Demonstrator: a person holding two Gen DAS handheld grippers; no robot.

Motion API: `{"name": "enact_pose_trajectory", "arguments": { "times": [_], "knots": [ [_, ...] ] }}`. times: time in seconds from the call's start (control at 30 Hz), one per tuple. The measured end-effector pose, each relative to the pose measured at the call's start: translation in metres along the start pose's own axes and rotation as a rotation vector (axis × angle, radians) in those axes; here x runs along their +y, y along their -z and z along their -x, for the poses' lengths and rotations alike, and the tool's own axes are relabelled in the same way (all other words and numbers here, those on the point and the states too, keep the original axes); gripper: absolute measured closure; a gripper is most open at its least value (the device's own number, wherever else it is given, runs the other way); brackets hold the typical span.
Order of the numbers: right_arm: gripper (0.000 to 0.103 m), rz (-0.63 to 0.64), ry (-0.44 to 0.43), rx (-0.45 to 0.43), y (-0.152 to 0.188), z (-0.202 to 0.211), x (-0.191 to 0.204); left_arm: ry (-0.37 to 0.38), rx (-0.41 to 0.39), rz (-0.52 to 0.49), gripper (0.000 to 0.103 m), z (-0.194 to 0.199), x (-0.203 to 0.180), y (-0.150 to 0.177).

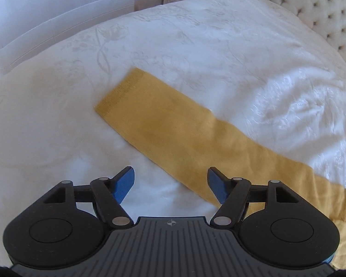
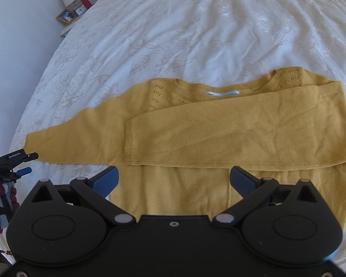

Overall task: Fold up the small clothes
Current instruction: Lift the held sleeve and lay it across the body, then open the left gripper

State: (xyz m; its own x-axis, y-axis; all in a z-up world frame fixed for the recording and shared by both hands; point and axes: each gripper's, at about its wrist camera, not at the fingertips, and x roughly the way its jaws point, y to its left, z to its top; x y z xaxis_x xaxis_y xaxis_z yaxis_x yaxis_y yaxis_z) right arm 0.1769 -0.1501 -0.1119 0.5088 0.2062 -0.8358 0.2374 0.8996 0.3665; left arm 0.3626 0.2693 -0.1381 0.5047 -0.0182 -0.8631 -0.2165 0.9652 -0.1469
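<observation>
Sweater, mustard knit, lies flat on white bedspread just ahead of right gripper. One sleeve folded across the chest; other sleeve extended, running diagonally ahead of left gripper. Both grippers hover with jaws spread, holding nothing. Left gripper's right finger over sleeve edge.
</observation>
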Motion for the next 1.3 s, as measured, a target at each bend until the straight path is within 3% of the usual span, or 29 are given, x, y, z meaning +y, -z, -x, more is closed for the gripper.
{"name": "enact_pose_trajectory", "arguments": {
  "times": [0.4,0.5,0.6,0.73,0.8,0.83,0.87,0.93,1.1,1.3],
  "knots": [
    [0.001,0.023,-0.036,0.03,0.01,-0.019,0.065,0.024,-0.007,0.057,0.034,-0.041,0.048,-0.044],
    [0.001,0.025,-0.034,0.043,0.012,-0.024,0.073,0.057,0.01,0.084,0.032,-0.053,0.056,-0.049],
    [0.001,0.034,-0.032,0.058,0.013,-0.028,0.079,0.117,0.017,0.135,0.021,-0.061,0.065,-0.052],
    [0.001,0.05,-0.027,0.072,0.015,-0.03,0.086,0.129,0.029,0.179,0.022,-0.063,0.067,-0.055],
    [0.001,0.057,-0.027,0.077,0.016,-0.03,0.088,0.095,0.005,0.172,0.042,-0.06,0.063,-0.054],
    [0.001,0.06,-0.027,0.079,0.016,-0.03,0.089,0.058,-0.005,0.163,0.07,-0.058,0.062,-0.053],
    [0.001,0.064,-0.028,0.081,0.016,-0.029,0.09,0.035,-0.011,0.161,0.086,-0.055,0.061,-0.052],
    [0.001,0.074,-0.026,0.084,0.017,-0.029,0.09,0.061,-0.037,0.177,0.094,-0.048,0.063,-0.05],
    [0.001,0.084,-0.03,0.078,0.019,-0.021,0.085,0.051,-0.124,0.101,0.095,-0.007,0.043,-0.043],
    [0.001,0.045,-0.023,0.061,0.029,-0.005,0.062,0.125,-0.191,0.03,0.095,0.053,-0.001,-0.026]
  ]
}}
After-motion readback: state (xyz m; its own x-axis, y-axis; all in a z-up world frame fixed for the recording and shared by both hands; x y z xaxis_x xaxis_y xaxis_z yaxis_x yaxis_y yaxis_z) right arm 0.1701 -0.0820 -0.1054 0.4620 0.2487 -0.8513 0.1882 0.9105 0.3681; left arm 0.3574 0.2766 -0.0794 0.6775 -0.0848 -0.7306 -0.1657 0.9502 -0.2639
